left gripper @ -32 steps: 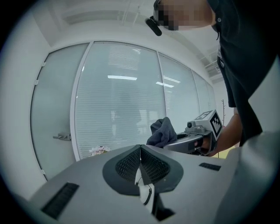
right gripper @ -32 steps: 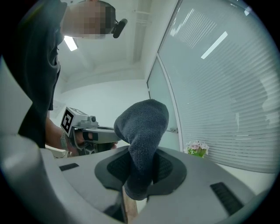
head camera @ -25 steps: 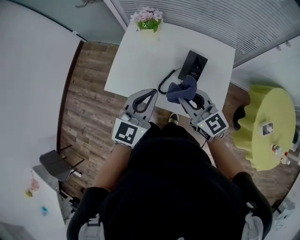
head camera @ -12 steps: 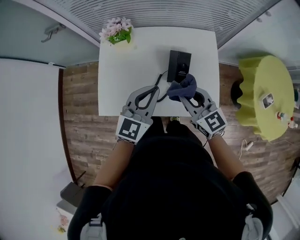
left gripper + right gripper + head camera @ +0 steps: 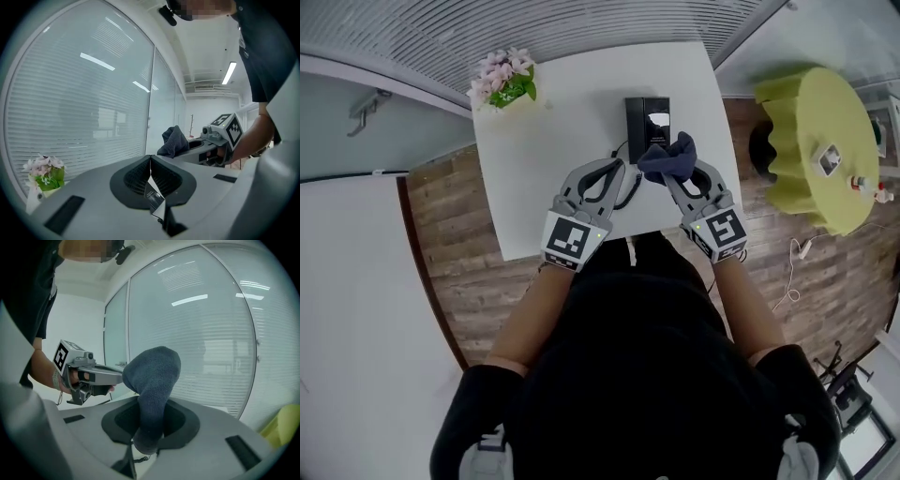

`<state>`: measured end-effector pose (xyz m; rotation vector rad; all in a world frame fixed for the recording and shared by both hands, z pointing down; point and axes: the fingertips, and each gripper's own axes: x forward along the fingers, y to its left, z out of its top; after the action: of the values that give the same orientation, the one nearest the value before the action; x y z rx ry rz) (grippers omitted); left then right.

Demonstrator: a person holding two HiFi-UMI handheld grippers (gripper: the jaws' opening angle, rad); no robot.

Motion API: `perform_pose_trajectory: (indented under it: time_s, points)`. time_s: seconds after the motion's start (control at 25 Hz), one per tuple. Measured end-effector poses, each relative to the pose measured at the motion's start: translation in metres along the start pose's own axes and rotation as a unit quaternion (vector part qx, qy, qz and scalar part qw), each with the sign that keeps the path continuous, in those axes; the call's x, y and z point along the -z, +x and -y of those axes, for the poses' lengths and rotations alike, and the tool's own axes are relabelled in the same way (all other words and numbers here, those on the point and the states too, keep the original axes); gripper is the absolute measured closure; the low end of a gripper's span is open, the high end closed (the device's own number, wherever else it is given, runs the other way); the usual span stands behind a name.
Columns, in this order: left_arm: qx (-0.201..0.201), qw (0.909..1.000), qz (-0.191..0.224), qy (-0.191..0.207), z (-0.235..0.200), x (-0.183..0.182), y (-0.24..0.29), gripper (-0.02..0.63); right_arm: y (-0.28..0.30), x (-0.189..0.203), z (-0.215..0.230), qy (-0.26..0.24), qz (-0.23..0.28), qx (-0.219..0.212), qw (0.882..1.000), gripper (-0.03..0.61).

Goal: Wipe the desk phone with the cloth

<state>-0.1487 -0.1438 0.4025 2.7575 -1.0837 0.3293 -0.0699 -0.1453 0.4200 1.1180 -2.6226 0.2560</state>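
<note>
A black desk phone (image 5: 646, 119) lies on the white table (image 5: 562, 122), its coiled cord (image 5: 628, 193) trailing toward the near edge. My right gripper (image 5: 666, 174) is shut on a dark blue cloth (image 5: 668, 157), and the bunched cloth hangs over the phone's near end. In the right gripper view the cloth (image 5: 154, 376) stands up from between the jaws. My left gripper (image 5: 618, 169) hovers just left of the phone, jaws shut with nothing in them (image 5: 150, 161). From there I see the cloth (image 5: 172, 140) and the right gripper (image 5: 220, 137).
A pot of pink flowers (image 5: 502, 80) stands at the table's far left corner. A round yellow-covered table (image 5: 820, 141) with small items sits to the right. Slatted blinds on glass run behind the table. Wood floor lies to the left and near me.
The head view has swung, so the table now sits squarer and nearer. Both grippers have come closer to the phone, with the cloth now at its near end.
</note>
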Motion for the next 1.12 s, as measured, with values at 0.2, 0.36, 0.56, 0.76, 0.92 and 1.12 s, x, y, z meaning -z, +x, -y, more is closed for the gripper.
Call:
perform_pose_trajectory:
  time_s: [0.2, 0.36, 0.56, 0.76, 0.92, 1.12]
  points:
    - [0.017, 0.9998, -0.009, -0.002, -0.008, 0.016, 0.025, 0.603, 0.014, 0.013, 0.032, 0.001, -0.015, 0.042, 0.999, 0.492]
    - [0.017, 0.9995, -0.024, -0.009, -0.014, 0.032, 0.05, 0.603, 0.029, 0.021, 0.059, -0.005, -0.021, 0.057, 0.998, 0.492]
    - [-0.002, 0.9991, -0.037, -0.019, -0.03, 0.049, 0.08, 0.603, 0.052, 0.029, 0.09, -0.005, -0.023, 0.068, 0.997, 0.492]
    - [-0.026, 0.9984, -0.043, -0.025, -0.044, 0.064, 0.105, 0.603, 0.082, 0.05, 0.111, -0.02, -0.031, 0.073, 0.997, 0.492]
    - [-0.033, 0.9976, -0.051, -0.034, -0.054, 0.076, 0.123, 0.603, 0.104, 0.068, 0.122, -0.025, -0.044, 0.078, 0.996, 0.492]
    - [-0.042, 0.9961, -0.061, -0.049, -0.061, 0.089, 0.137, 0.603, 0.126, 0.08, 0.134, -0.023, -0.046, 0.078, 0.996, 0.492]
